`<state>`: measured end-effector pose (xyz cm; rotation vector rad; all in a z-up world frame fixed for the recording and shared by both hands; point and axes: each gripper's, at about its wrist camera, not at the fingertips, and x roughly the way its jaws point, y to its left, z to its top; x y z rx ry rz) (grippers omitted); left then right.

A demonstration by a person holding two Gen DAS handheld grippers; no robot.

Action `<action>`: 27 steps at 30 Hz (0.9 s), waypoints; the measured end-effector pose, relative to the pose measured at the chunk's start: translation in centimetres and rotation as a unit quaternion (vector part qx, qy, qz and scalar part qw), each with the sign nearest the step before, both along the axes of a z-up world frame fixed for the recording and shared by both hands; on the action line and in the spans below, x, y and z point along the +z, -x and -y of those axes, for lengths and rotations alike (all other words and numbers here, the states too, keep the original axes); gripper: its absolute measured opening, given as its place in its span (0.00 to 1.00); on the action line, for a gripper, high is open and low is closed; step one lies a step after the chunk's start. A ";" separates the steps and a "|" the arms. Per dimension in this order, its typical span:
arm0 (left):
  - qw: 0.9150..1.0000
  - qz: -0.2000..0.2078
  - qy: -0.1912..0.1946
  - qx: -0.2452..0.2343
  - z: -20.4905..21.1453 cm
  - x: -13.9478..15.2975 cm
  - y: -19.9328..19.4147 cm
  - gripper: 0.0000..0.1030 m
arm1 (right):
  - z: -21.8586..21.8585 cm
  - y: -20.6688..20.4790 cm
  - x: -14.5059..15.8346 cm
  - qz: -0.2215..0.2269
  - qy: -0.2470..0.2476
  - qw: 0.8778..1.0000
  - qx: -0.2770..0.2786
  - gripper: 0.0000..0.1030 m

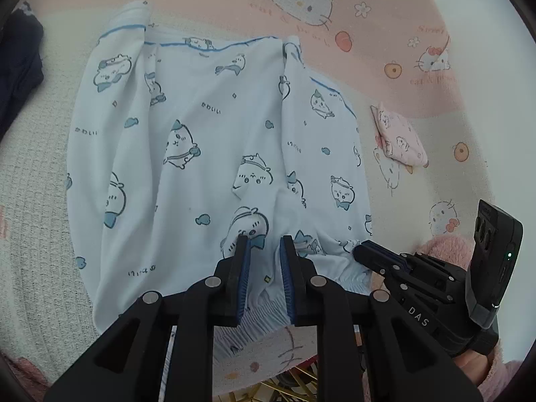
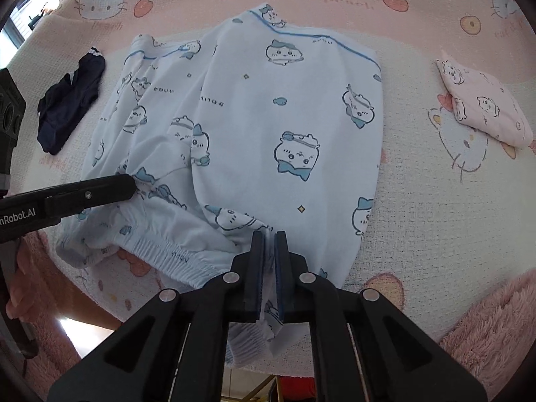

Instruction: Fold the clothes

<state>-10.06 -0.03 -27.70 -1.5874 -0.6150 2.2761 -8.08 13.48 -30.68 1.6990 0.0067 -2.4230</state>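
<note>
The blue shorts (image 2: 268, 127) lie flat near the bed's (image 2: 435, 221) front edge. The right tongs (image 2: 269, 234) pinch the waistband to lift it over; the left tongs (image 1: 264, 239) stand narrowly apart, gripping nothing.

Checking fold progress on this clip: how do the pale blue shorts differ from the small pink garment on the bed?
The blue shorts lie spread out and rumpled; the pink garment is already folded into a compact packet. The shorts are far larger. The right gripper pinches the shorts' waistband, while the pink garment lies untouched off to the side. Both carry cartoon-animal prints and rest on the bedspread.
</note>
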 end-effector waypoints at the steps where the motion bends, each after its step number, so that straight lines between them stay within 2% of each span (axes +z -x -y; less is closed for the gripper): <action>1: 1.000 -0.008 0.008 0.001 0.1 0.6 -0.3 0.19 | -0.3 -0.2 0.5 -0.005 0.007 1.000 -0.007 0.06; 3: 1.000 -0.013 0.026 0.001 0.3 1.5 -1.0 0.19 | -1.2 -0.8 1.2 -0.006 0.027 0.999 -0.022 0.07; 5: 0.999 -0.002 0.051 -0.002 0.4 1.7 -2.1 0.19 | -2.0 -1.8 1.8 0.000 0.051 0.998 -0.033 0.08; 10: 0.993 0.050 0.108 0.018 1.6 0.9 -5.7 0.19 | -1.1 -5.0 1.7 0.049 0.096 0.994 -0.003 0.11; 14: 0.990 0.076 0.111 0.031 2.5 0.2 -7.8 0.19 | 0.0 -5.8 -0.3 0.082 0.040 0.996 -0.018 0.14; 16: 0.990 0.072 0.122 0.015 1.9 0.4 -8.7 0.19 | -0.5 -5.7 -0.5 0.095 0.050 0.994 -0.035 0.15; 18: 0.988 0.074 0.136 0.001 1.3 0.4 -9.3 0.19 | -0.8 -6.2 0.3 0.083 0.051 0.994 -0.040 0.16; 20: 0.987 0.084 0.138 -0.003 1.0 -0.3 -9.4 0.19 | -0.1 -7.0 0.8 0.079 0.049 0.995 -0.019 0.25; 24: 0.983 0.109 0.144 0.018 1.7 -2.2 -8.7 0.19 | 1.2 -7.4 -0.4 0.100 0.015 0.995 0.002 0.26; 27: 0.988 0.084 0.123 0.045 2.8 -1.0 -8.7 0.19 | 0.8 -6.9 -1.3 0.109 0.003 0.994 -0.019 0.26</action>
